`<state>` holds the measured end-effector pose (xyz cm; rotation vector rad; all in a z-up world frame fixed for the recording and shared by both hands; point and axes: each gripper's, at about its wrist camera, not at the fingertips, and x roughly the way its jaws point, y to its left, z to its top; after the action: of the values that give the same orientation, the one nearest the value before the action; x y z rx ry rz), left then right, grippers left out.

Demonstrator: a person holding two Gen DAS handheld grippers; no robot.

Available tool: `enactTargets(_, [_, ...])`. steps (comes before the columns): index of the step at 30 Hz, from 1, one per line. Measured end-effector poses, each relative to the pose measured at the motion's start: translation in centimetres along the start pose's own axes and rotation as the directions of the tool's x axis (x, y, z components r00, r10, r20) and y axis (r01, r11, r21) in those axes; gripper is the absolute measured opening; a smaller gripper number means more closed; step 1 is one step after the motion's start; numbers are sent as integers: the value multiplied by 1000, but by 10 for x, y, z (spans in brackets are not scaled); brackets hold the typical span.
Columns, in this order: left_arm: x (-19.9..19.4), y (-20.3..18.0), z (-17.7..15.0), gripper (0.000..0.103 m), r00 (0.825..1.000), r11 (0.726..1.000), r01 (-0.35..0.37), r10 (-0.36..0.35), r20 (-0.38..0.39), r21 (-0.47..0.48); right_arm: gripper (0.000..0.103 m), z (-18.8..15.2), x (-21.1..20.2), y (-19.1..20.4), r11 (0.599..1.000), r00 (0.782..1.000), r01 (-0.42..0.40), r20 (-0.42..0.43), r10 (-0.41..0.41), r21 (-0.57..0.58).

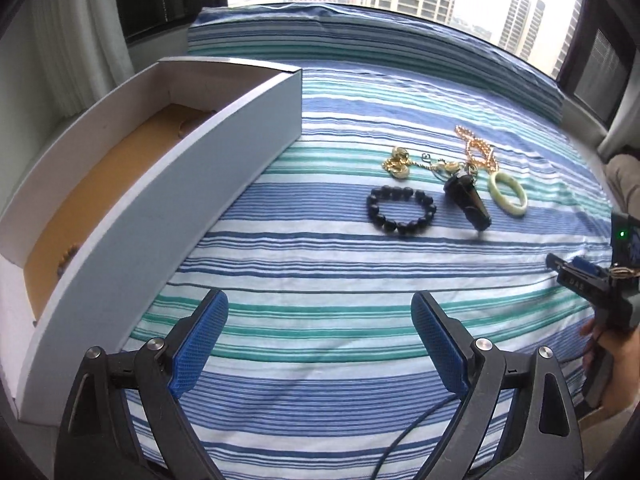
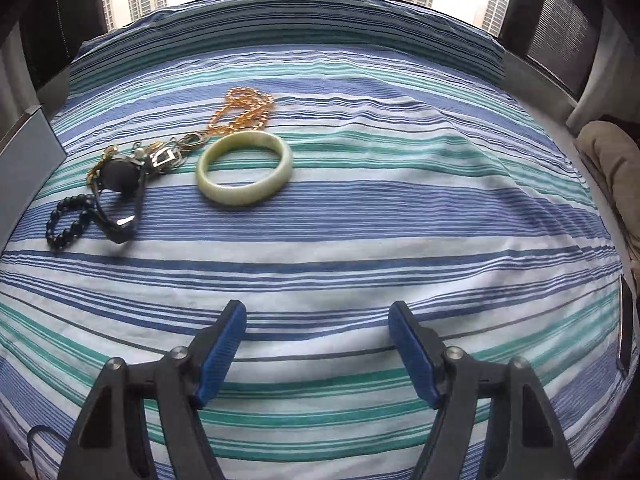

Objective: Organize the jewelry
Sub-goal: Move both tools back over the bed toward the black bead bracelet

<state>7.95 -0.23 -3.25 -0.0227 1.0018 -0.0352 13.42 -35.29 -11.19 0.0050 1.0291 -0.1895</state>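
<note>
- The left gripper (image 1: 320,344) hangs above the striped bedspread (image 1: 320,264) near its front edge, fingers spread wide with nothing between them.
- The right gripper (image 2: 316,348) is released too, its blue pads (image 2: 224,352) apart over bare cloth; from the left wrist view it shows at the right edge of the bed, carried by a person's hand (image 1: 616,364).
- A long white box (image 1: 240,120) sits along the left edge of the bed, open at the top, with a tan lining. At least two pieces seem to lie in it already: a few beads (image 1: 70,254) near its front end and a thin ring-like shape toward the back, too small to name.
- Most of the jewelry is still out on the spread, clustered toward the middle and well clear of both grippers: a pale green bangle (image 2: 244,168), a black bead bracelet (image 1: 401,210), an orange-gold bead chain (image 2: 244,110), a dark watch-like piece (image 2: 120,196) and a tangle of small gold trinkets (image 1: 400,164).
- The chain, the trinkets and the dark piece touch or overlap; the bangle lies just beside them, apparently free.
- Judging from this, the sorting is barely begun: a couple of items are boxed and five or more remain.
- The bangle looks the easiest next pick for the right gripper, being rigid and lying clear.
</note>
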Motion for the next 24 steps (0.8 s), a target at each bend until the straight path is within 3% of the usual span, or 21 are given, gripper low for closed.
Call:
enactTargets(4, [7,-26,2,93,1000,999,-8,9,-17,40,82,12,17,-41,990,997,43,56,-50,132])
enactTargets(10, [21,-66,6,93,997,996,-32,38,-68,87,93,32,37,-54,984,995,33,90,-50,175])
enactTargets(13, [28,-80,9,93,993,993,-55,65,-100,106,93,31,36,-53,984,995,34,90,-50,174])
enactTargets(24, [42,-101,32,93,983,995,-99,97,-156,-8,93,31,36,-53,984,995,34,89,-50,174])
